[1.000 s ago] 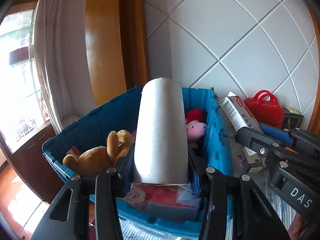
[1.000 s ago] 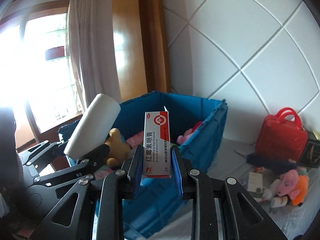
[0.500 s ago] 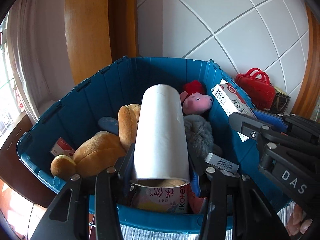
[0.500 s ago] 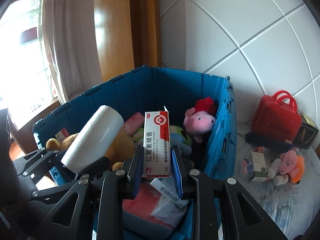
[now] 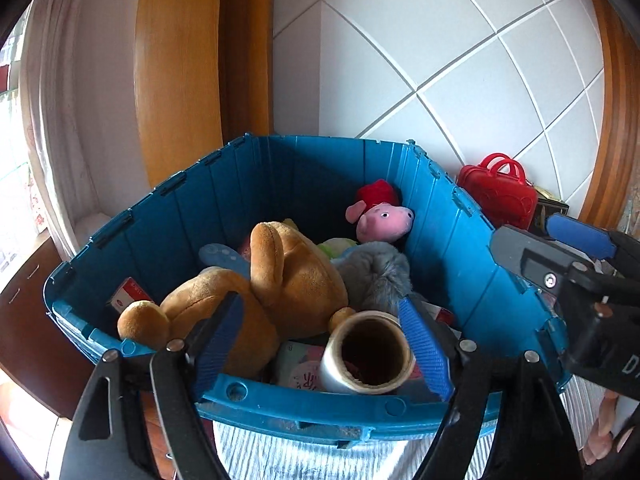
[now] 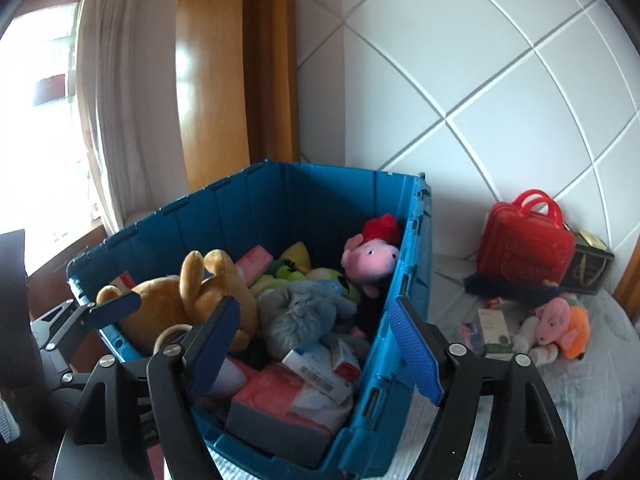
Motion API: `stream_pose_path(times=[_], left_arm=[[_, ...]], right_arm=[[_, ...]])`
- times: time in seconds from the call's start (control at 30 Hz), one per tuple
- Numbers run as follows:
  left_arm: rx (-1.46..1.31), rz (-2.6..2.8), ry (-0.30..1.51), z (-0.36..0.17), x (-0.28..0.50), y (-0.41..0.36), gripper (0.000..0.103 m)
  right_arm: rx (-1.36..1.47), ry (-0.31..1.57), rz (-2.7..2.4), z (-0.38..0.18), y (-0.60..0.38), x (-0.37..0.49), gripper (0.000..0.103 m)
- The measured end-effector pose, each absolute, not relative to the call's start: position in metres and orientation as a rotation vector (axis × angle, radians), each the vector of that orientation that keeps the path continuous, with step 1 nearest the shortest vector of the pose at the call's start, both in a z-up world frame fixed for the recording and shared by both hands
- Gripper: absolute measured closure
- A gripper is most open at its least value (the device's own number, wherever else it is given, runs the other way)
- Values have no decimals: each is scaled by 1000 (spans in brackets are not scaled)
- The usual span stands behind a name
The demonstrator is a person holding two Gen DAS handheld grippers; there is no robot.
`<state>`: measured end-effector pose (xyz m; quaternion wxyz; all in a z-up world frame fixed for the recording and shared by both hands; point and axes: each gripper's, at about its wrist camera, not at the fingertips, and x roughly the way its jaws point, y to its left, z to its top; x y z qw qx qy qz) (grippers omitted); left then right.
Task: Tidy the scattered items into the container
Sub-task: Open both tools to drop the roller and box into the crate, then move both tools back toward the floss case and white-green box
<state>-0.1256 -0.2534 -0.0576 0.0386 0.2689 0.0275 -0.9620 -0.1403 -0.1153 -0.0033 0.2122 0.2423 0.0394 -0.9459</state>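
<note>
My left claw (image 5: 320, 344) is wide open over the near edge of the blue bin (image 5: 304, 406). It has just been opening. The roll (image 5: 366, 354) lies in the bin between its blue pads, with its hollow end facing me. The pads do not press on it, and I cannot tell if the right pad just touches it. The roll rests on a pink pack, right behind the bin's near wall.

My right claw (image 6: 316, 340) is wide open too, and it has just been opening. It holds nothing. It hangs over the bin's near right corner. The little box (image 6: 320, 368) lies in the bin under it, on top of the pink pack (image 6: 288, 396).

Also in the bin are a brown bear (image 6: 192, 296), a grey fluffy toy (image 6: 300, 312) and a pink pig (image 6: 370, 256) by the far right wall.

Some things are still out of the bin, on the bed (image 6: 580, 392) to its right: a red bag (image 6: 524, 244) by the wall, a dark box just beside it, a white box (image 6: 494, 332) and a small pink and orange toy (image 6: 560, 328).
</note>
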Motion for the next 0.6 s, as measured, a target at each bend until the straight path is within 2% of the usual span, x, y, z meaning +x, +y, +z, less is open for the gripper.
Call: stream_pose_path(times=[0.07, 0.13, 0.4, 0.6], left_arm=[[777, -2972, 75, -52, -118, -246, 13], [738, -2990, 67, -47, -113, -236, 4], [604, -3120, 80, -22, -100, -185, 4], [569, -3239, 30, -12, -104, -110, 3]], right_arm=[[648, 82, -2648, 2, -101, -131, 18], [636, 59, -2677, 7, -85, -125, 14], [636, -25, -2821, 9, -8, -114, 9], [656, -102, -2939, 4, 73, -115, 5]])
